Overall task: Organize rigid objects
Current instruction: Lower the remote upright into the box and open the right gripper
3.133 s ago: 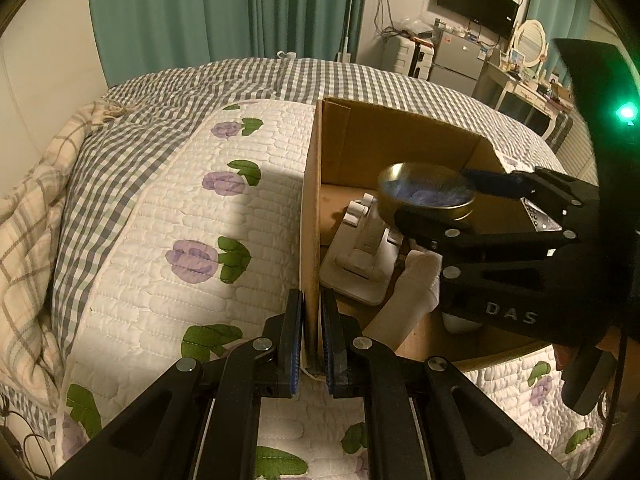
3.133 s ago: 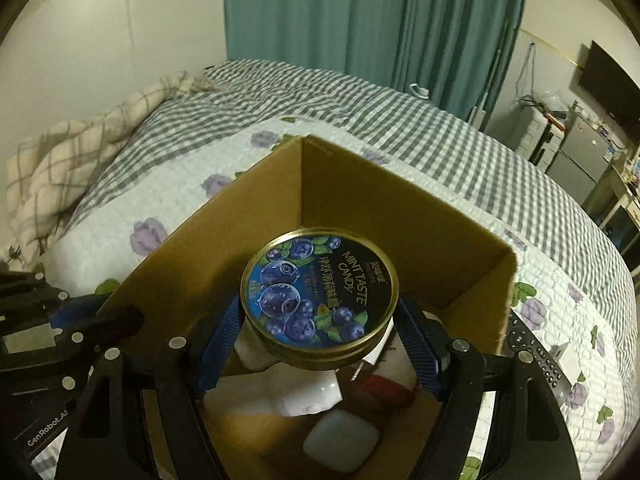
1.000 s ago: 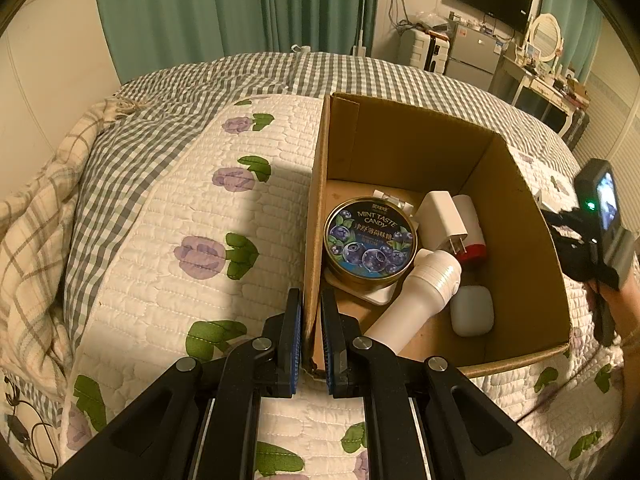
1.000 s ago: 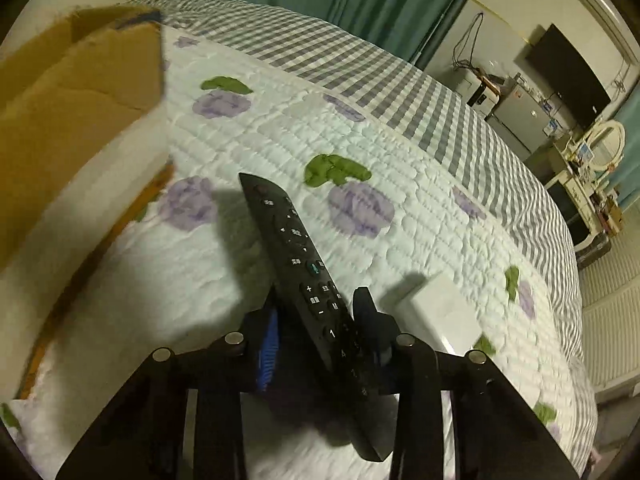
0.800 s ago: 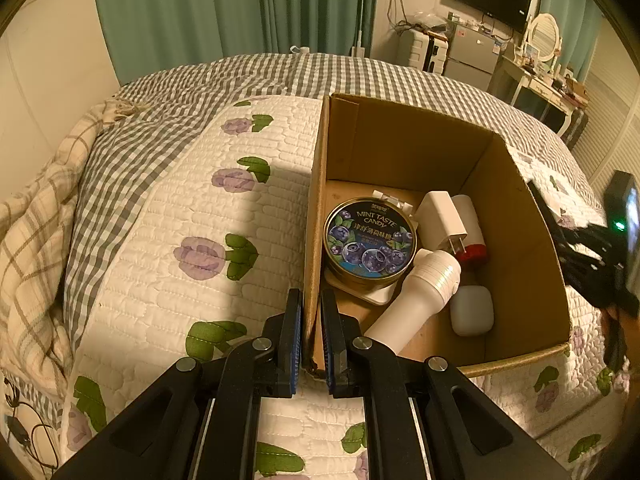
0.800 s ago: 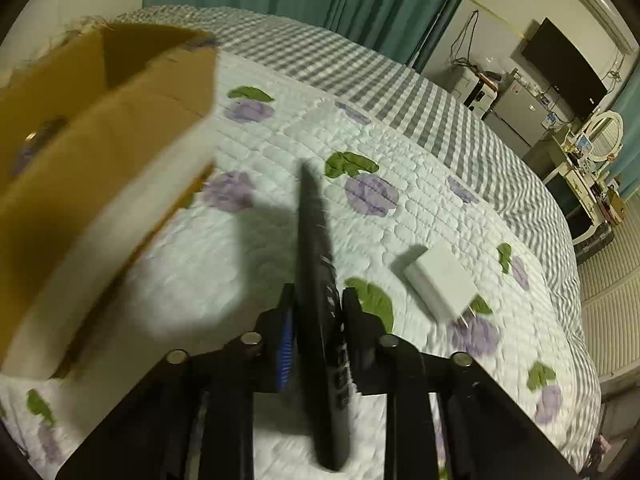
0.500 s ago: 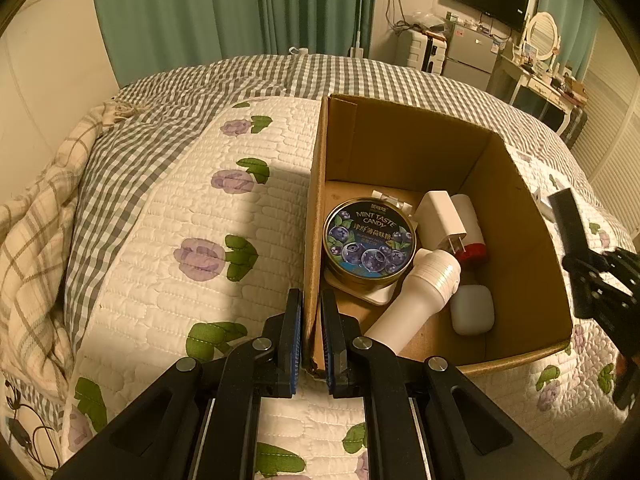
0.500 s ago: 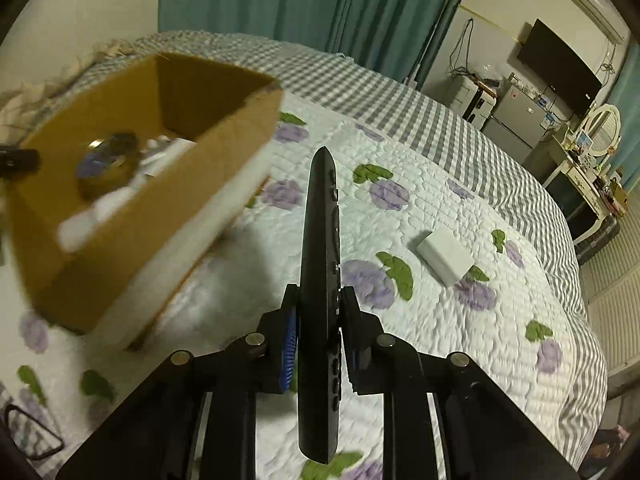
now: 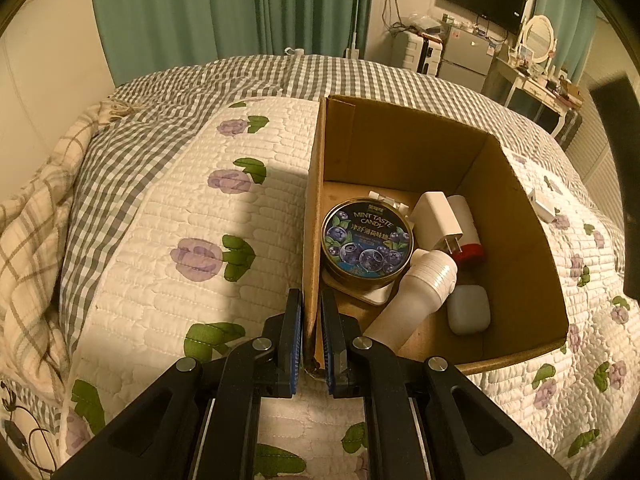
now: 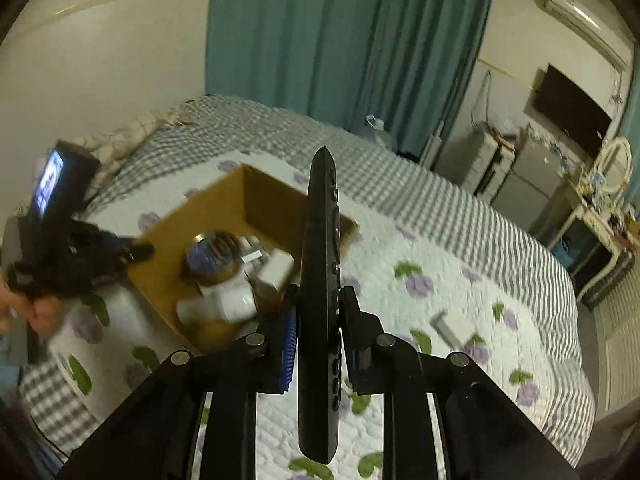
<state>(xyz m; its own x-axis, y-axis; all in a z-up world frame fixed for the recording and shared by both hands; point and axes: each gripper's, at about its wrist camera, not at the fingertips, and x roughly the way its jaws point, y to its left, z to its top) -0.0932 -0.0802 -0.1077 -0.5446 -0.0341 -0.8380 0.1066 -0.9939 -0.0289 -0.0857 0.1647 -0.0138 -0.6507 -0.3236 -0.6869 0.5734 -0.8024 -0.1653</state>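
Note:
My left gripper [image 9: 310,324] is shut on the near left wall of the open cardboard box [image 9: 312,216] on the bed. Inside lie a blue mint candy tin [image 9: 367,236], a white charger [image 9: 438,216], a red-and-white item [image 9: 468,236], a white bottle [image 9: 412,300] and a white case [image 9: 468,310]. My right gripper [image 10: 318,312] is shut on a black remote [image 10: 322,260], held edge-up in the air above the bed, right of the box [image 10: 224,216]. The remote also shows at the right edge of the left wrist view [image 9: 624,200].
A small white block [image 10: 454,326] lies on the floral quilt [image 10: 460,276] right of the box; it also shows in the left wrist view [image 9: 542,208]. A plaid blanket [image 9: 28,232] lies at the left. Curtains, a fridge and a desk stand behind the bed.
My right gripper closed on the remote, lifted it off the quilt and swung toward the box. The left gripper and the box have stayed still.

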